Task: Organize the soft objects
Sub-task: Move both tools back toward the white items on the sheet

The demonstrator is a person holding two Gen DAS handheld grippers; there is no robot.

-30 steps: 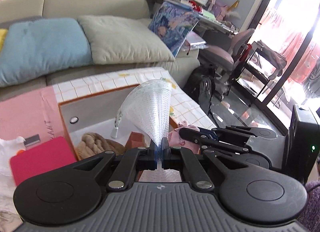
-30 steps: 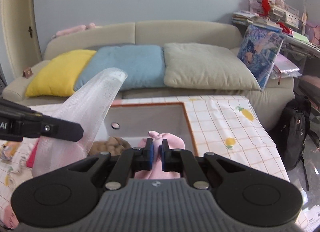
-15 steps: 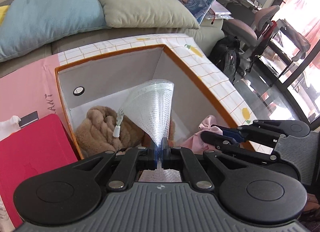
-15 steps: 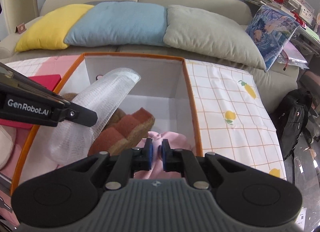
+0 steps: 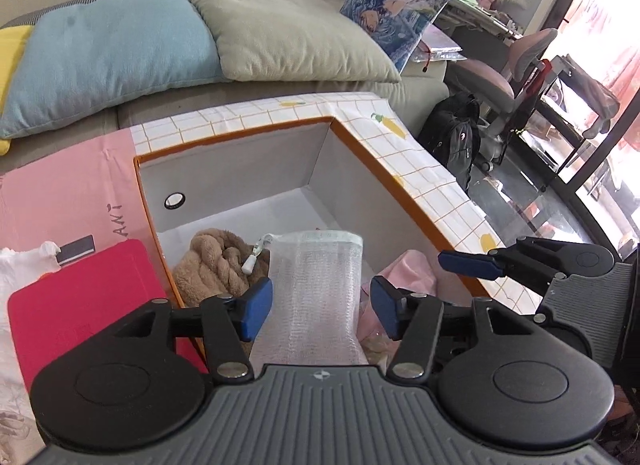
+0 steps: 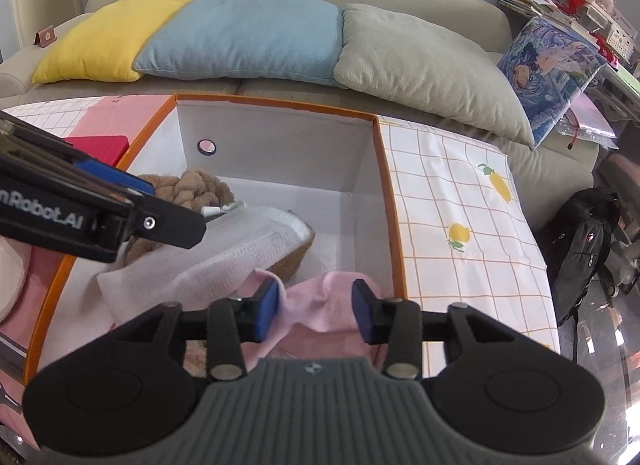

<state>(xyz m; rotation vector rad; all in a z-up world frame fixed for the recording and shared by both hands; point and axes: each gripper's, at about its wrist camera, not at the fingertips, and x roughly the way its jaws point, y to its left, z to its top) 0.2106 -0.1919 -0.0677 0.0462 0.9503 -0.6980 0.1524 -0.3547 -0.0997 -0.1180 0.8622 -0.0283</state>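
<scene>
An orange-rimmed box with white walls stands on the table. In it lie a brown plush, a white mesh bag and a pink cloth. My left gripper is open, its jaws on either side of the mesh bag, which lies loose in the box. My right gripper is open just above the pink cloth, which rests in the box's near right corner. A brown sponge edge peeks out under the mesh bag.
A red flat case and white cloth lie left of the box on a pink and checked tablecloth. A sofa with yellow, blue and grey cushions stands behind. A black backpack and chair are at right.
Both grippers have opened. The left one has let go of the mesh bag and the right one of the pink cloth; both things now lie in the box.
</scene>
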